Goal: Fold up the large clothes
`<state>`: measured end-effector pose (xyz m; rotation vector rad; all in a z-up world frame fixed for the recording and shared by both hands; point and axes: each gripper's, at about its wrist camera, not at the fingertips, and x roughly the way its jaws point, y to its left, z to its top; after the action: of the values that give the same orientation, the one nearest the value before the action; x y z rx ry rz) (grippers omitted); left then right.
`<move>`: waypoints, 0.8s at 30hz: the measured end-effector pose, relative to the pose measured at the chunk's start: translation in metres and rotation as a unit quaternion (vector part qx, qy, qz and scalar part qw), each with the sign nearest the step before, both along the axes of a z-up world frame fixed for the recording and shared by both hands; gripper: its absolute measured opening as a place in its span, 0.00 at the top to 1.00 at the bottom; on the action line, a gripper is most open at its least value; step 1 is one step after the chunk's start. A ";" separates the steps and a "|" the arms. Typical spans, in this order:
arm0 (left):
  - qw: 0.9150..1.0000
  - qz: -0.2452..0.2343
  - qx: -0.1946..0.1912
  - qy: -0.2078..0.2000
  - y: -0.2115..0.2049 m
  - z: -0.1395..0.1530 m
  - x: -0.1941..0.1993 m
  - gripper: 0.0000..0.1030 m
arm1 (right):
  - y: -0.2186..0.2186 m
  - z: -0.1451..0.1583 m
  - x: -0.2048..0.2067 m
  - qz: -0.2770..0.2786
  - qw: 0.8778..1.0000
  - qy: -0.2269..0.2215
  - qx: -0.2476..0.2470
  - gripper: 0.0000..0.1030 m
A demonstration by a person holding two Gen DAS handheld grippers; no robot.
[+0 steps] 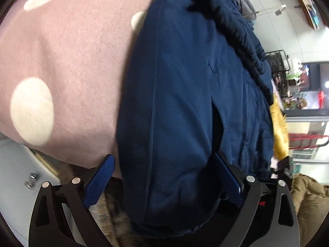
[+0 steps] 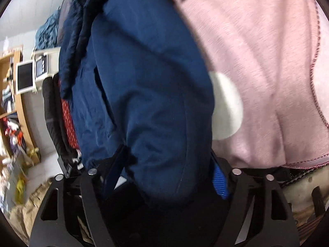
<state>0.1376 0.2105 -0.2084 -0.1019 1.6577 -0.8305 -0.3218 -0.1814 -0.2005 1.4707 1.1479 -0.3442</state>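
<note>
A bulky navy blue jacket (image 1: pixel 181 82) lies folded on a pink blanket with white dots (image 1: pixel 72 51). In the left wrist view its near end runs between the fingers of my left gripper (image 1: pixel 164 170). The right pad (image 1: pixel 228 179) lies against the cloth, while a thin gap shows beside the left pad (image 1: pixel 100 181). In the right wrist view the same jacket (image 2: pixel 144 72) fills my right gripper (image 2: pixel 168 164). Fabric bunches over its left finger and touches the right pad (image 2: pixel 220 181). The blanket (image 2: pixel 267 61) spreads to the right.
A yellow cloth (image 1: pixel 279 131) and a tan padded garment (image 1: pixel 310 195) lie beyond the jacket. Black and red clothes (image 2: pixel 61 113) hang off the bed's left side, with a wooden shelf (image 2: pixel 12 103) behind. Fur trim (image 1: pixel 111 216) shows under the left gripper.
</note>
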 end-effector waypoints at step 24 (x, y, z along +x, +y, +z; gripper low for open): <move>0.988 -0.146 0.051 -0.012 -0.005 0.038 -0.007 0.80 | 0.028 0.055 -0.014 0.085 0.995 0.022 -0.037 0.87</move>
<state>0.1305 0.2059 -0.1703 0.2255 1.7131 -0.9594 -0.3357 -0.1539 -0.1453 1.2956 1.2736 -0.3000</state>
